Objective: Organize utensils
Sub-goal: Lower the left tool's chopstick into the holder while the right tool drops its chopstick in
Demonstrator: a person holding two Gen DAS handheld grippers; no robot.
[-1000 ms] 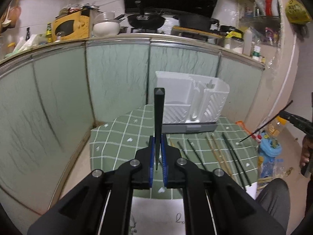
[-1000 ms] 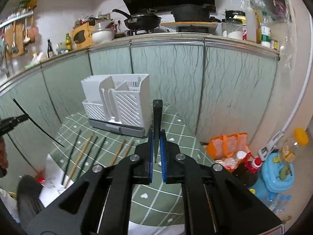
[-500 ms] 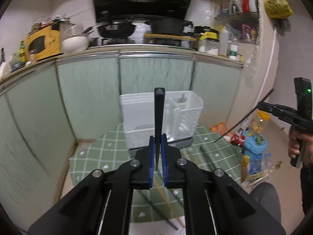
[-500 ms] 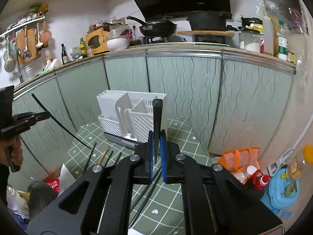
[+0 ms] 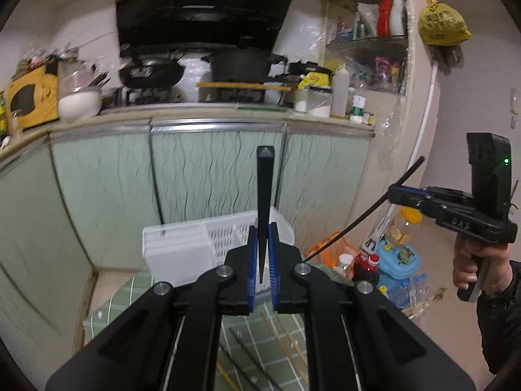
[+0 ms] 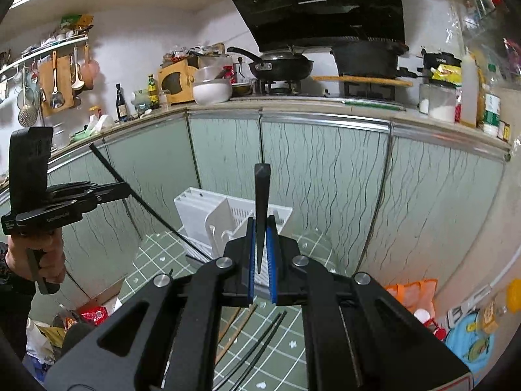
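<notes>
My left gripper (image 5: 261, 254) is shut on a black chopstick (image 5: 264, 202) that stands upright between its blue pads. My right gripper (image 6: 260, 247) is shut on another black chopstick (image 6: 260, 208), also upright. Both are raised above a low table with a green checked cloth (image 6: 293, 342). A white slatted utensil holder (image 6: 221, 218) stands at the table's far side, just beyond both grippers; it also shows in the left wrist view (image 5: 195, 244). Each gripper appears in the other's view, the right one (image 5: 395, 194) and the left one (image 6: 120, 190), each with its chopstick slanting through the jaws.
Several loose black and wooden chopsticks (image 6: 257, 348) lie on the cloth below the grippers. Green cabinet doors (image 6: 325, 176) rise right behind the table. Bags, bottles and a blue toy (image 5: 397, 260) crowd the floor to the right.
Both grippers have risen and tilted up, each still holding its chopstick. The utensil holder now sits lower in both views, close under the fingertips.
</notes>
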